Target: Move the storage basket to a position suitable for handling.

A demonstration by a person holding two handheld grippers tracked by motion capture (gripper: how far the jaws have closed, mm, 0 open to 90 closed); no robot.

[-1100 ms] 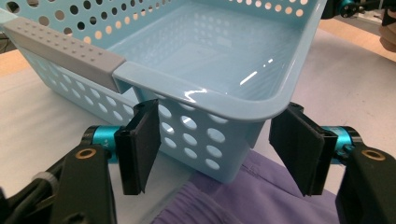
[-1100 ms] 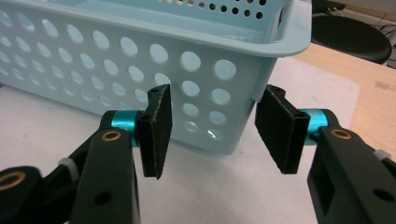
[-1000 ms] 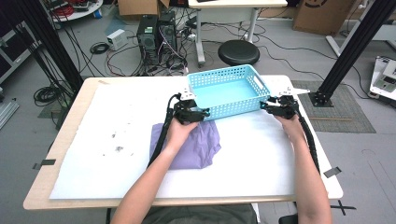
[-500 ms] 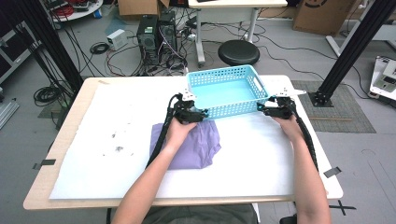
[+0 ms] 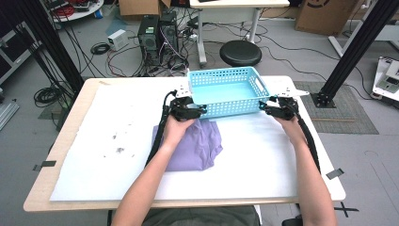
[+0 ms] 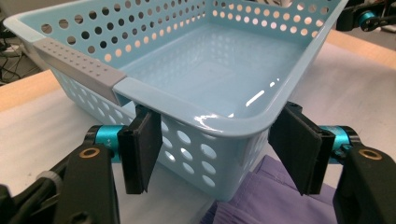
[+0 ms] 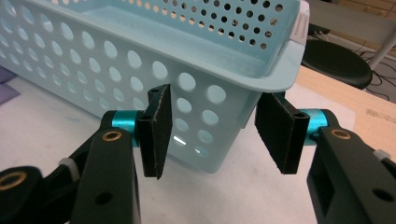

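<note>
Both tools are sitting w/ jaws apart, straddling the near corners of the blue basket [image 5: 228,92] at the counter's [image 5: 70,174] far edge: left tool [image 6: 224,147], right tool [image 7: 212,135], pads having just been closing, not yet pressing. Risk: corner pinches are slipping off the rounded rim, tipping it. Purple cloth [image 5: 193,146] is lying just near-left of the basket, poss. snagging underneath.

No readable text for you here

You will find no legible word, brand, label or number on anything in these views; the brown cardboard box [image 5: 323,14] on the floor at the far right bears a dark round mark, too small and cut off to read; the small white box-shaped device [image 5: 117,39] on the floor shows a blurred patch that could be a label, not readable.
</note>
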